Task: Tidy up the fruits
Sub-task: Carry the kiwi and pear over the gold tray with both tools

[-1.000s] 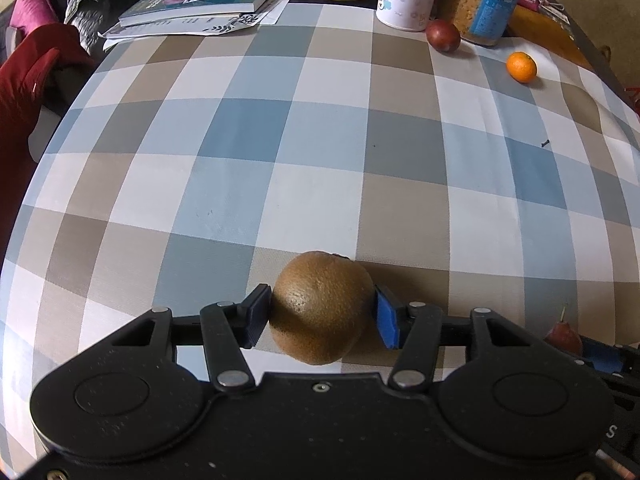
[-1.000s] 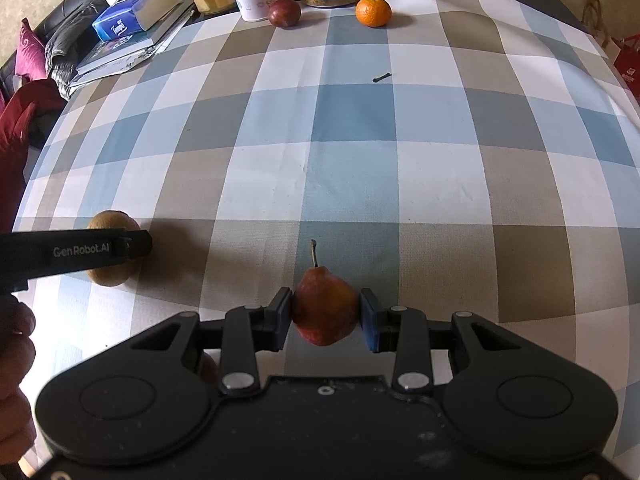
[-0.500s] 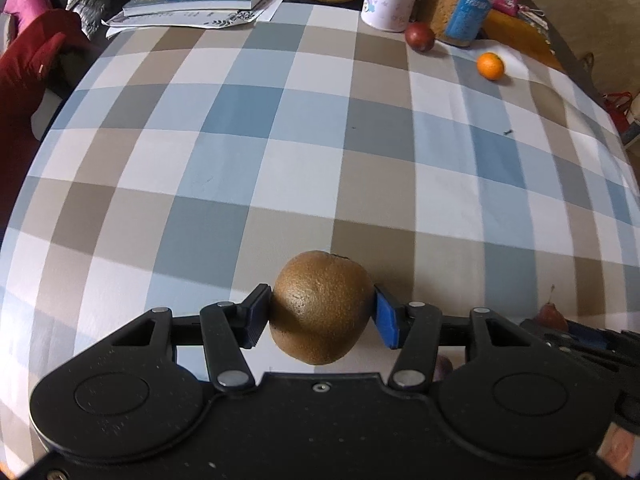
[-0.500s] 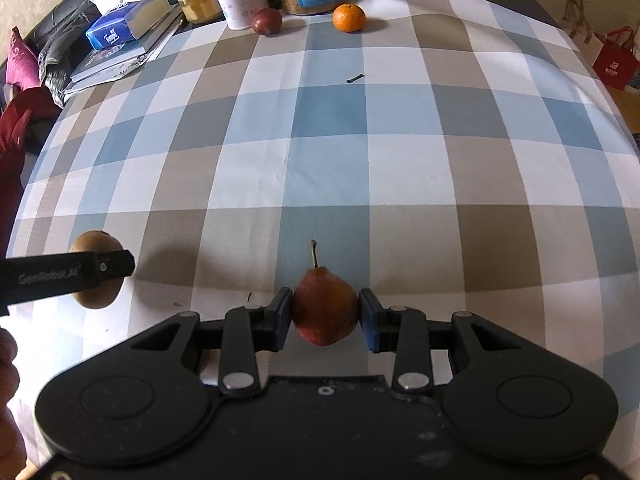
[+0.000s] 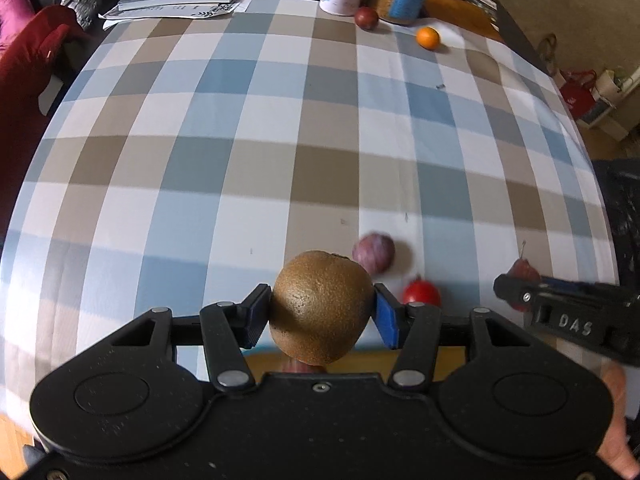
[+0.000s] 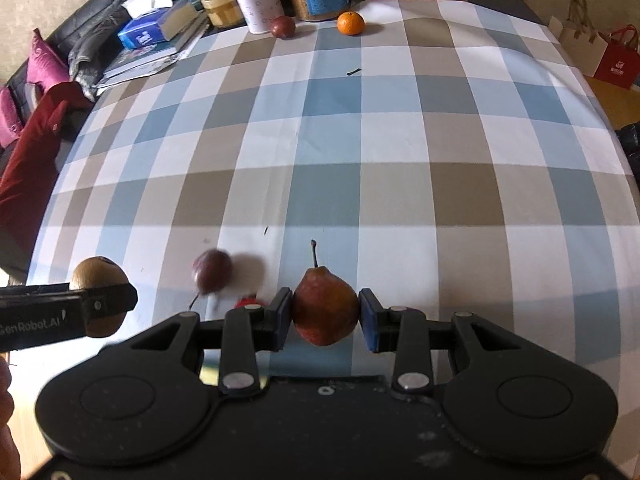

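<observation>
Pointing steeply down: left claw (image 5: pixel 322 314) clamped on kiwi (image 5: pixel 320 306), right claw (image 6: pixel 325 318) on pear (image 6: pixel 325 312).

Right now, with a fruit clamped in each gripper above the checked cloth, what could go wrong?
1. The left gripper holds the round kiwi only at its sides; it might slip out.
2. The pear in the right gripper bulges past the small pads and may twist.
3. A purple fruit and a red fruit lie just below; a dropped fruit could knock them rolling.

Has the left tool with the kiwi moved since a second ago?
Yes. The left tool carried the kiwi back from the far orange, and up.
</observation>
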`<state>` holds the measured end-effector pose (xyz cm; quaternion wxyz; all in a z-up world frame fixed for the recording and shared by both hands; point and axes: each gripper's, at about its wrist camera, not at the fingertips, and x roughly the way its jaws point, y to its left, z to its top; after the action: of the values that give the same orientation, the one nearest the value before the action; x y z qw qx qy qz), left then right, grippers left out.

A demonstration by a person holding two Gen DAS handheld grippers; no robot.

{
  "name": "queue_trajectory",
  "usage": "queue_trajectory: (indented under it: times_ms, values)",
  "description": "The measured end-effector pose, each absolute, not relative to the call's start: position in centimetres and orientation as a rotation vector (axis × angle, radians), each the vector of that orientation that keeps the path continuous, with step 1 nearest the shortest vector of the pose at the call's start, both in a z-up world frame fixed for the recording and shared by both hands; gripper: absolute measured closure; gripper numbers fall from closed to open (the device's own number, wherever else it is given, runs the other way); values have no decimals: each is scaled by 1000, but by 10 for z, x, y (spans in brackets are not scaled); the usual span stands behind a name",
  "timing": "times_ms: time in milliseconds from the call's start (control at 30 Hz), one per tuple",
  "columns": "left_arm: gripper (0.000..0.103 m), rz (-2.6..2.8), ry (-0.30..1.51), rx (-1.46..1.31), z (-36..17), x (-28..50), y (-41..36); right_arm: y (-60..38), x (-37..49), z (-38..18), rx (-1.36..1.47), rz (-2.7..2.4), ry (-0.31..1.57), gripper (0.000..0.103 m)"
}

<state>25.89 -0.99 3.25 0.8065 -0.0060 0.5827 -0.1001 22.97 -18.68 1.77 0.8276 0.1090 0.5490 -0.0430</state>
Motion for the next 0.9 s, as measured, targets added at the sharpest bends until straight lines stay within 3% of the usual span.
queue_trajectory:
  times_ms: [433,900]
  values:
    - [44,-252,1268,85,35,184,-4,-194,142,44,241,-15,1126,66]
    - [43,-163,1194,124,13,136,12,-206,80,24,298,-53,1137,66]
